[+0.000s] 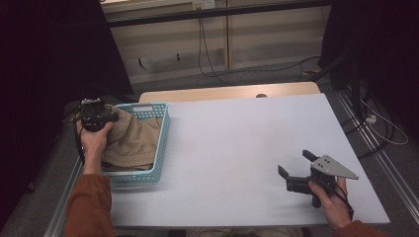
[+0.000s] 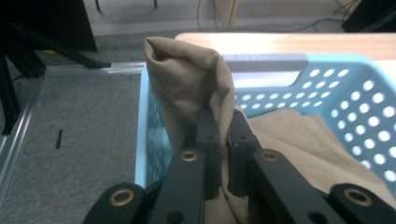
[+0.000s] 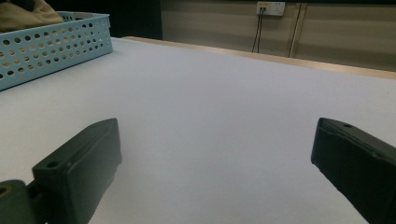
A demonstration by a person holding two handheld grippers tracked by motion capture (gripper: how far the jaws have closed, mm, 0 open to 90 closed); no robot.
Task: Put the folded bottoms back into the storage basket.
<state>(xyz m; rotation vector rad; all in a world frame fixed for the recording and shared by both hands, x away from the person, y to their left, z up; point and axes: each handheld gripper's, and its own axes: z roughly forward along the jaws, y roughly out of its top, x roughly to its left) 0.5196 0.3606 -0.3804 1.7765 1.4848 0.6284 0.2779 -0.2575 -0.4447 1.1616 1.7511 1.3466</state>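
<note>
A tan cloth [image 1: 132, 140] lies bunched in a light blue perforated basket [image 1: 160, 148] at the table's left edge. My left gripper [image 1: 111, 118] hangs over the basket's far left corner, shut on a fold of that cloth. In the left gripper view the jaws pinch the tan cloth [image 2: 187, 88], which stands up in a peak above the left gripper [image 2: 223, 133]. My right gripper [image 1: 294, 164] rests low over the table's near right part, open, nothing between its jaws. The right gripper view has the right gripper [image 3: 215, 158] wide apart over bare table, the basket [image 3: 51, 46] far left.
The white table [image 1: 237, 143] has a wooden strip along its far edge. Beyond it lie grey floor, a wall panel and trailing cables [image 1: 207, 54]. Dark curtains stand at both sides. Metal rails [image 1: 368, 143] run along the floor to the right.
</note>
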